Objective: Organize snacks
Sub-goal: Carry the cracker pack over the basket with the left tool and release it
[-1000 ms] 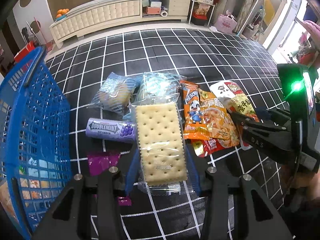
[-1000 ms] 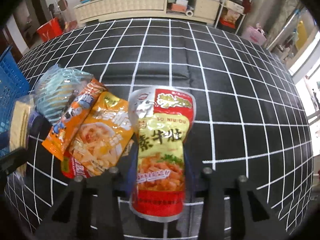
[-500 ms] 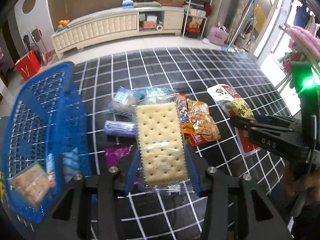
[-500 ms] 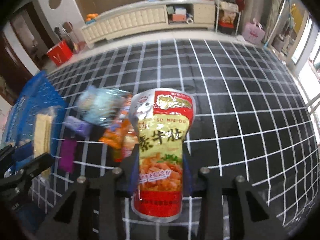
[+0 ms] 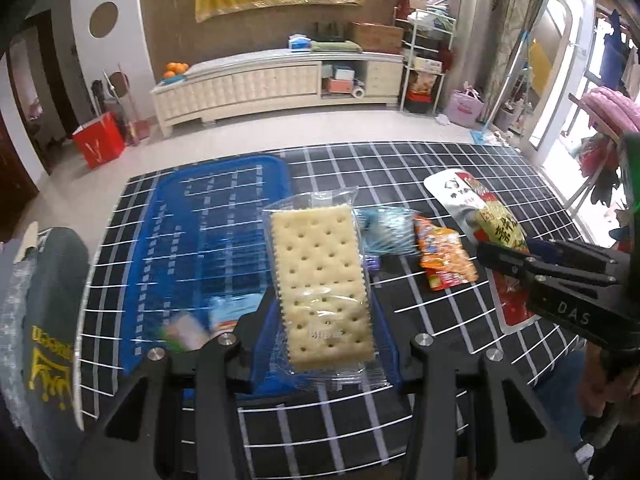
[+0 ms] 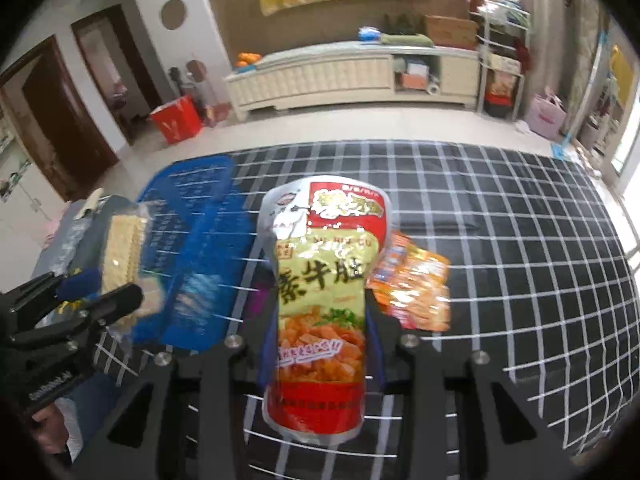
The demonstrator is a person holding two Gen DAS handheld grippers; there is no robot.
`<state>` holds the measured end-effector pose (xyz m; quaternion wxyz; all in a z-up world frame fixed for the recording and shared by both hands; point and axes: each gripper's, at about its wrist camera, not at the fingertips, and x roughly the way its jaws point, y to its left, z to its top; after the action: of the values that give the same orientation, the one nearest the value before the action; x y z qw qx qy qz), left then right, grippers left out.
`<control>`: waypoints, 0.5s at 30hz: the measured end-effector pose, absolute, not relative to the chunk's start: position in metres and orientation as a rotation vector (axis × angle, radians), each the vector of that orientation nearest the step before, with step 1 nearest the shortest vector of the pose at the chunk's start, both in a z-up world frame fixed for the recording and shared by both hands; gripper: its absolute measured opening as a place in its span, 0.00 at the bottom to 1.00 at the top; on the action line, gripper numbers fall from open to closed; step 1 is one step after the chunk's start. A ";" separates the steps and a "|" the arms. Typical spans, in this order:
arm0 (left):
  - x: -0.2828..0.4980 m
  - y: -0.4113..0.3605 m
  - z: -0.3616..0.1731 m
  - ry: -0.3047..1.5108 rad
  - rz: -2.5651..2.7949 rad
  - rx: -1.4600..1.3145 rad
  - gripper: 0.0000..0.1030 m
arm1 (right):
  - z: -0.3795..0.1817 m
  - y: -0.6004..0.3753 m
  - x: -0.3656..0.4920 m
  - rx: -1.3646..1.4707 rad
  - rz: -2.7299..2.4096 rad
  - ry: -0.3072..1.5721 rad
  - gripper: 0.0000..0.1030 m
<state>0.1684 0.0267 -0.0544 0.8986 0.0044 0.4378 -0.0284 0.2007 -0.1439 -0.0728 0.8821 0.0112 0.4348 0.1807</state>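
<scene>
My left gripper (image 5: pixel 326 332) is shut on a clear-wrapped cracker pack (image 5: pixel 322 280), held high above the right edge of the blue basket (image 5: pixel 208 240). My right gripper (image 6: pixel 320 344) is shut on a red and yellow snack pouch (image 6: pixel 324 280), also held high; it shows in the left wrist view (image 5: pixel 492 224) at the right. The cracker pack shows edge-on in the right wrist view (image 6: pixel 120 252), over the basket (image 6: pixel 192 248). Orange snack packets (image 5: pixel 444 256) and a pale blue packet (image 5: pixel 386 232) lie on the black grid cloth (image 5: pixel 460 168).
Some packets lie blurred in the basket's near end (image 5: pixel 188 328). A dark cushion with yellow print (image 5: pixel 52 320) sits left of the basket. A white cabinet (image 5: pixel 276 84) and a red bag (image 5: pixel 98 144) stand on the floor beyond the cloth.
Both grippers have lifted their packs well above the cloth. The left one has swung left over the basket's edge, and the right one has moved left toward the basket.
</scene>
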 end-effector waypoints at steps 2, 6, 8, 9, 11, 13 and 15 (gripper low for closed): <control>0.163 0.043 -0.051 0.907 -0.063 0.003 0.41 | -0.070 -0.131 0.198 0.016 0.403 0.900 0.41; 0.159 0.071 -0.047 0.907 -0.036 -0.016 0.41 | -0.063 -0.108 0.197 -0.009 0.442 0.887 0.41; 0.158 0.084 -0.044 0.906 -0.019 -0.010 0.41 | -0.059 -0.095 0.201 -0.011 0.456 0.883 0.41; 0.158 0.088 -0.044 0.907 -0.017 -0.007 0.41 | -0.057 -0.092 0.201 -0.008 0.463 0.883 0.41; 0.161 0.096 -0.042 0.904 -0.017 -0.004 0.41 | -0.053 -0.083 0.203 -0.012 0.457 0.877 0.41; 0.165 0.104 -0.039 0.900 -0.019 0.000 0.41 | -0.052 -0.073 0.206 -0.014 0.455 0.880 0.41; 0.169 0.110 -0.037 0.899 -0.024 -0.012 0.41 | -0.052 -0.062 0.209 -0.012 0.473 0.897 0.41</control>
<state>0.1694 0.1096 -0.0372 0.9007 -0.0060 0.4343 -0.0117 0.2094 -0.0620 -0.0516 0.8742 -0.0058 0.4296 0.2263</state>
